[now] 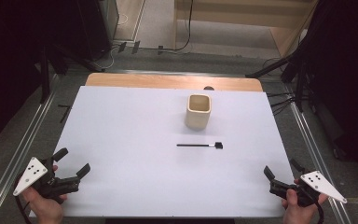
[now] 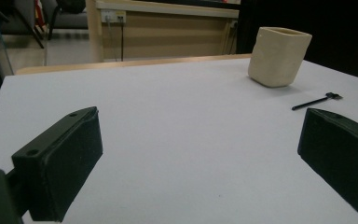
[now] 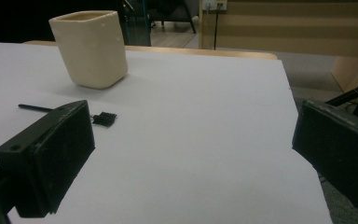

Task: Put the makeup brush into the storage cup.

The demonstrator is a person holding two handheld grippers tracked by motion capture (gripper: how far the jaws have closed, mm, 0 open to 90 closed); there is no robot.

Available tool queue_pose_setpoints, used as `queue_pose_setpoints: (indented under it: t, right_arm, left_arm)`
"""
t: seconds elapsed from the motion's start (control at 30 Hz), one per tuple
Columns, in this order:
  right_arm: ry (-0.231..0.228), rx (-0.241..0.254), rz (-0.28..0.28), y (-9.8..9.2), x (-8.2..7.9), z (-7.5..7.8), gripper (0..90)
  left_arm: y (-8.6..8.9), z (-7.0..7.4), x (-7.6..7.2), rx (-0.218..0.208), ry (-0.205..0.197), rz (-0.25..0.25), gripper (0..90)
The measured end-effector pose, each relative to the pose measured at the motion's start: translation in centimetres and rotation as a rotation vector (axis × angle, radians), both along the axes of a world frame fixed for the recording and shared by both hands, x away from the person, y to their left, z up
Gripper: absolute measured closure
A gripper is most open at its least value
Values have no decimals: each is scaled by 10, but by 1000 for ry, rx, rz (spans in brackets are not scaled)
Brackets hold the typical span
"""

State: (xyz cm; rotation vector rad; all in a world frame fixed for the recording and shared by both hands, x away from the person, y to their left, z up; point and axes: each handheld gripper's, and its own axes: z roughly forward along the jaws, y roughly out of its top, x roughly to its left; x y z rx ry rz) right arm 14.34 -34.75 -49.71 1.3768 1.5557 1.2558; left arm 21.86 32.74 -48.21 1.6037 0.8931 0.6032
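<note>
Now both tongs, left (image 1: 72, 164) and right (image 1: 279, 173), gape empty at the desk's (image 1: 130, 140) near corners; a brush (image 1: 200, 145), perhaps, lies before the cup (image 1: 198, 112).

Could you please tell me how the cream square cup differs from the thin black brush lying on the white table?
The cream square cup stands upright, while the thin black brush lies flat. The cup is pale, broad and open-topped; the brush is dark and slender, with a small head at one end. The cup sits farther from the person than the brush. Both rest untouched on the white table.
</note>
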Motion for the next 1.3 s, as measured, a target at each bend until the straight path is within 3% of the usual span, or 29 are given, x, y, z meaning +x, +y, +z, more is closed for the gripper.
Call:
queue_pose_setpoints:
  t: [0.2,0.43,0.57,0.7,1.1,1.3]
  right_arm:
    - [12,16,32,2,2,3,3]
    - [28,-9,78,15,11,16,48]
    - [48,-35,125,26,24,26,65]
    - [65,-17,160,33,37,33,73]
    - [66,-66,255,62,73,56,130]
    - [87,-75,299,75,86,61,134]
  left_arm:
    - [-2,-1,0,23,6,-5,5]
    - [-2,0,-1,25,5,-4,5]
    - [-1,1,-4,23,4,-3,5]
    - [-1,2,-6,24,1,-5,5]
    - [-1,3,-6,13,2,-14,5]
    - [-1,3,-6,13,1,-13,5]
